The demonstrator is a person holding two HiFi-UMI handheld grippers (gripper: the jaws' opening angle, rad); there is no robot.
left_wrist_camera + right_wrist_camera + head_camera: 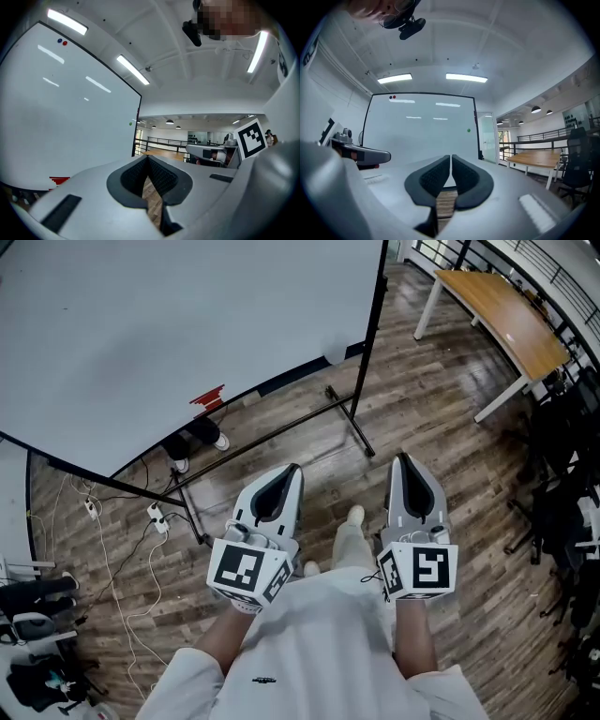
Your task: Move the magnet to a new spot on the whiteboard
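Wooden floor (441, 399) ran under the whiteboard (169, 324) filling the head view's upper left; a desk (506, 315) stood at upper right. Bare planks lay between the board's stand (361, 381) and the left gripper (295, 468) and right gripper (401, 457), both pressed together and empty. The green magnet (468, 130) sat near the board's right edge, the red magnet (64, 43) and blue magnet (59, 41) by its top left corner.

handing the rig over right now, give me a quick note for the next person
left gripper: jaws shut, empty.
right gripper: jaws shut, empty.
Both short of the whiteboard.
green magnet sits near the board's right edge; red magnet and blue magnet near its top left corner.
Done: nothing, no magnet gripped.
To do: reach a magnet, grip it, place it elsewhere on the board.
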